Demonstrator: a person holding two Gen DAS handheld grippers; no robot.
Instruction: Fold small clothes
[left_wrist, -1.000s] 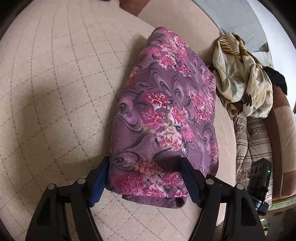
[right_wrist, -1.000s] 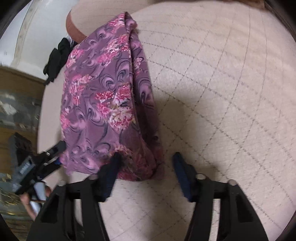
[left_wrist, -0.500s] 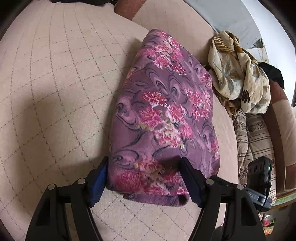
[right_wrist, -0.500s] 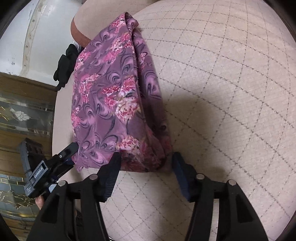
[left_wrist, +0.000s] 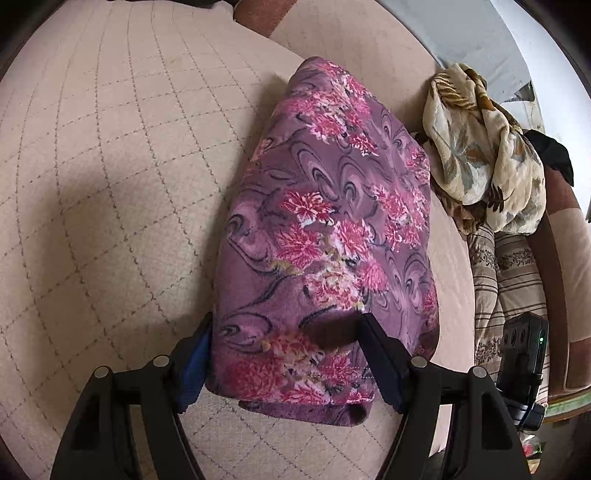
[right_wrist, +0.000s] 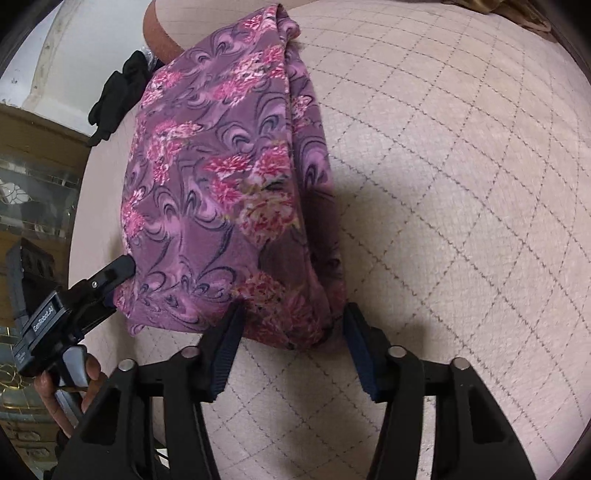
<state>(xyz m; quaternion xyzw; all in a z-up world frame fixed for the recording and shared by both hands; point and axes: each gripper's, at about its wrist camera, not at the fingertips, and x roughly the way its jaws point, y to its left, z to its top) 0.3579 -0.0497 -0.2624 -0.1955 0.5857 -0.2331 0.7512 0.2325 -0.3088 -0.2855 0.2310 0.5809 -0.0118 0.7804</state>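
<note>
One purple floral garment (left_wrist: 325, 240) lies folded into a long pad on the beige quilted cushion (left_wrist: 110, 184), its near end between the fingers of both claws. The left claw (left_wrist: 286, 363) stands open, its two fingers spread on either side of the garment's near corner, neither pressing the cloth together. The right claw (right_wrist: 291, 350) is likewise open, its two blue-padded fingers spread about the other near corner, where the folded layers bunch thickly.

Beside the garment, toward the cushion's edge, sits one crumpled cream scarf with a leaf print (left_wrist: 484, 155); one black cloth (left_wrist: 552, 155) lies just behind it, and one striped brown fabric (left_wrist: 506, 273) lies under it. In the right wrist view, the left claw's body shows a white label reading "GenRobot.AI" (right_wrist: 42, 320), held by the person's left hand (right_wrist: 66, 391); smaller print below it is too small to read.
</note>
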